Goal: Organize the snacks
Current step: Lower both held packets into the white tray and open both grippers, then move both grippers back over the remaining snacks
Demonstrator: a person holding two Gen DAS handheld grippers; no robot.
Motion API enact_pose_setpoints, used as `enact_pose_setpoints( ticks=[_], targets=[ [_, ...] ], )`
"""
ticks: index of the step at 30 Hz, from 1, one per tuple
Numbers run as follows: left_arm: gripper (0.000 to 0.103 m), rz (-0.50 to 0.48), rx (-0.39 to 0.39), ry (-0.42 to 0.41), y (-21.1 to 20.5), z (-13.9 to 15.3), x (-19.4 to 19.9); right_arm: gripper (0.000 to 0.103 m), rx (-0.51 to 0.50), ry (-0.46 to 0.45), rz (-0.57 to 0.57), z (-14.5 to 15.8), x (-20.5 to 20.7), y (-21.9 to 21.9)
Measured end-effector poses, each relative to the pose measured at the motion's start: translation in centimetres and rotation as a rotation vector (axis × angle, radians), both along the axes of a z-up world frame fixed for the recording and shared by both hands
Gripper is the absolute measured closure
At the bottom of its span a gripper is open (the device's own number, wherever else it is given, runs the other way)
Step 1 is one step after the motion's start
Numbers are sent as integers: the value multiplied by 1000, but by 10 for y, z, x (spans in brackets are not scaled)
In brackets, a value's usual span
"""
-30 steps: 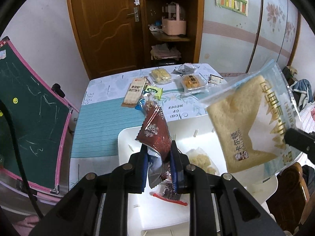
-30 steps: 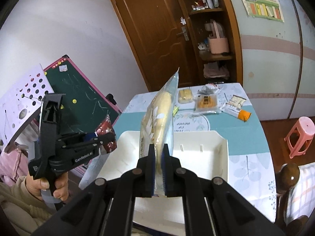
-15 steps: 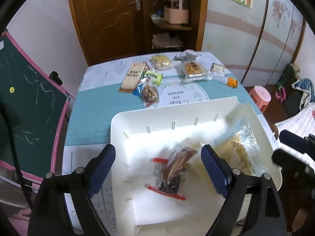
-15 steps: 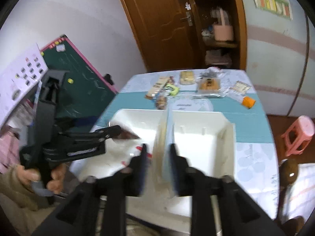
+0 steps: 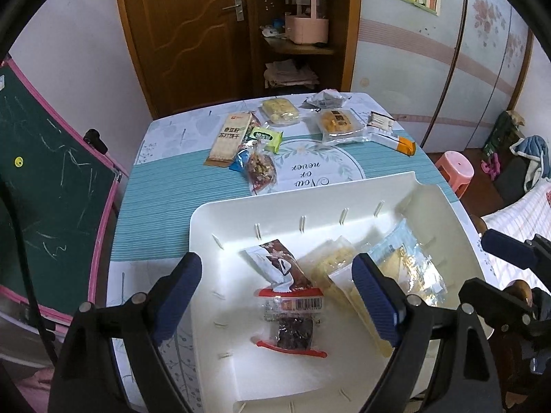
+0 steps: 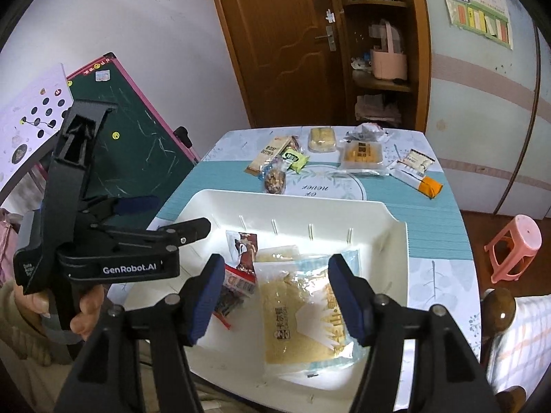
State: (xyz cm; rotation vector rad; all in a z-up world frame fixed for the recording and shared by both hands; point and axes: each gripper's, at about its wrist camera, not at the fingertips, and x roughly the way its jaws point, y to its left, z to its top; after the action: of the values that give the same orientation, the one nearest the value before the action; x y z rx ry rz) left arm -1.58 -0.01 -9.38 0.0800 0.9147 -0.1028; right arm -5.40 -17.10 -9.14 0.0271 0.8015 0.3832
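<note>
A white tray (image 5: 227, 220) stands at the table's near edge, also in the right wrist view (image 6: 389, 220). In it lie a dark red snack packet (image 5: 286, 268), a clear packet with red ends (image 5: 292, 323), a pale pastry pack (image 5: 330, 268) and a large clear bag of yellow cake (image 6: 303, 313). My left gripper (image 5: 275, 296) is open and empty above the tray. My right gripper (image 6: 279, 292) is open and empty above the cake bag. Several snacks lie at the far end: a cracker box (image 5: 229, 134), a green packet (image 5: 265, 136), a nut bag (image 5: 260, 170), a cake tray (image 5: 339, 122).
A green chalkboard (image 5: 44, 172) with a pink frame leans left of the table. A pink stool (image 6: 513, 251) stands on the floor at the right. A wooden door and shelf stand behind the table. An orange-ended bar (image 5: 396, 139) lies at the far right of the table.
Both grippers opened and let go. The dark red packet and the big cake bag dropped from the air into the tray and now lie flat.
</note>
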Motion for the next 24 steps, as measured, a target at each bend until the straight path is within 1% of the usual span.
enact_pose_setpoints(
  ticks=[6,10,18,21,24],
  targets=[
    [15,-6,22,-19,-2,2,6,40,27,30,-3,-7,9,-4],
    [15,-18,17,-43,-3,11,12,40,47,31,-5,-5,14,-9],
    [15,-14,14,-155,0,52,29,40,85,24,-44,13,36,-25],
    [15,-9,26,-194,1,70,42,40,67,0,-66,27,48,-33],
    [15,-6,65,-226,-1,85,57,40,28,-33,-97,45,64,-43]
  ],
)
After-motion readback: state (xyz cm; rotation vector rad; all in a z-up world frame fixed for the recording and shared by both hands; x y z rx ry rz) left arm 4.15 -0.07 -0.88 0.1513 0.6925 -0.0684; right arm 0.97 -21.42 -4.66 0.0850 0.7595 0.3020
